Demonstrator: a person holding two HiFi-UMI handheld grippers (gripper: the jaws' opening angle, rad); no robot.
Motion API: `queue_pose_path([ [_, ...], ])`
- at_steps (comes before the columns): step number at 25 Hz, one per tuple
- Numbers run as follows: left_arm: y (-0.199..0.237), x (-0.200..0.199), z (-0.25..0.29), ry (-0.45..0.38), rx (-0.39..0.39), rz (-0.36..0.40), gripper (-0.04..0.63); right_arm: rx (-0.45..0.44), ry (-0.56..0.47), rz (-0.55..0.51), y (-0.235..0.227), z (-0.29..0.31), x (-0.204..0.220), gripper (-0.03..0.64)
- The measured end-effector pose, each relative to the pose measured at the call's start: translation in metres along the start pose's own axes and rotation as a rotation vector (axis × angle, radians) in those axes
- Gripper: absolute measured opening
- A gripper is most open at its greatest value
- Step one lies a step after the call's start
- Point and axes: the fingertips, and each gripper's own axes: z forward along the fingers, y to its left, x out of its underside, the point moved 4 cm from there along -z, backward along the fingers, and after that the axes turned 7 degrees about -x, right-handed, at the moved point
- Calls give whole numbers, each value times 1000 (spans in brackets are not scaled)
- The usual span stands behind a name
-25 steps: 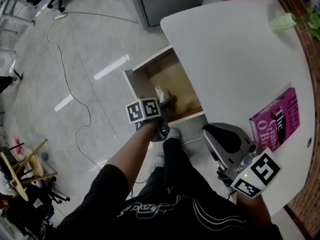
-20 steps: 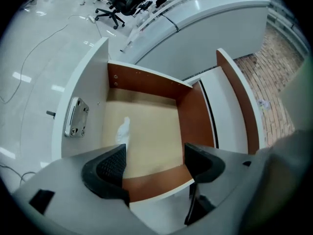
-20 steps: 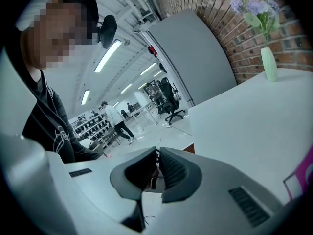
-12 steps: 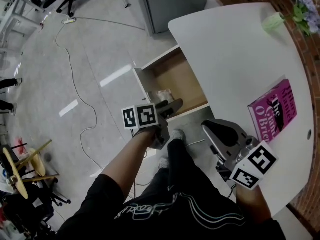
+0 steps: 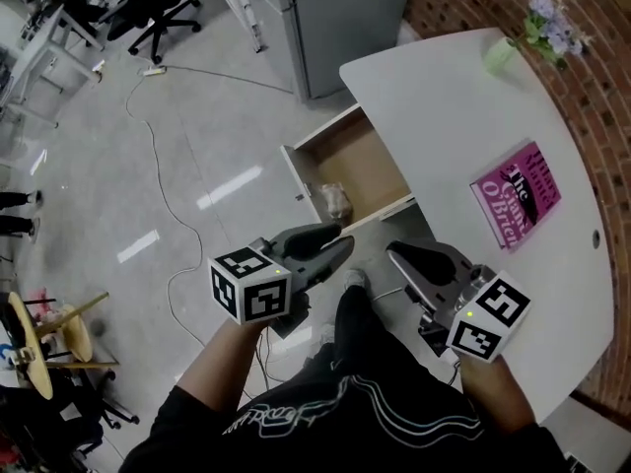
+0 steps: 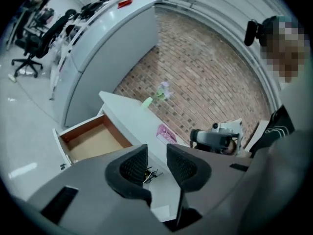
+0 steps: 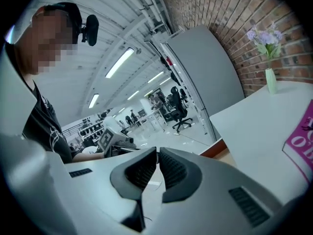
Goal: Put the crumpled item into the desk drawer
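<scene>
The crumpled item [image 5: 333, 200], a pale wad, lies in the near end of the open wooden desk drawer [image 5: 357, 158]. My left gripper [image 5: 335, 241] hovers just in front of the drawer, apart from the wad. Its jaws are closing, with a gap and nothing between them [image 6: 156, 151]. In the left gripper view the drawer [image 6: 95, 141] shows to the left and the wad is hidden. My right gripper [image 5: 396, 251] is held beside the desk's front edge, its jaws shut and empty [image 7: 158, 152].
On the white desk [image 5: 454, 116] lie a magenta book [image 5: 515, 195] and, at the far end, a green vase with flowers [image 5: 498, 54]. A grey cabinet [image 5: 340, 13] stands behind the drawer. A cable [image 5: 163, 175] runs across the floor, with office chairs [image 5: 163, 8] beyond.
My left gripper has drawn back out of the drawer toward the person, leaving the crumpled item inside. Its jaws have narrowed. The right gripper has stayed about where it was.
</scene>
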Motion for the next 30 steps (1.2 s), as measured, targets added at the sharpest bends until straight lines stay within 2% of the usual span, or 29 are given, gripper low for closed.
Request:
queue_pose_path([
  [2, -26, -3, -24, -24, 21, 53, 102, 0, -7, -19, 19, -7, 0, 49],
  [5, -61, -6, -60, -56, 42, 83, 54, 0, -22, -57, 48, -16, -1, 49],
  [8, -94, -9, -95, -94, 38, 97, 41, -24, -69, -67, 84, -30, -7, 49],
  [13, -152, -19, -142, -155, 45, 181, 27, -51, -140, -117, 137, -52, -25, 49],
  [19, -199, -16, -178, -219, 96, 259, 21, -31, -121, -305, 198, -75, -36, 49],
  [23, -218, -18, -187, -250, 94, 298, 21, -16, -120, -301, 210, -86, -36, 48],
  [30, -227, -16, -191, -261, 69, 301, 21, -17, -114, -292, 217, -91, -30, 48],
])
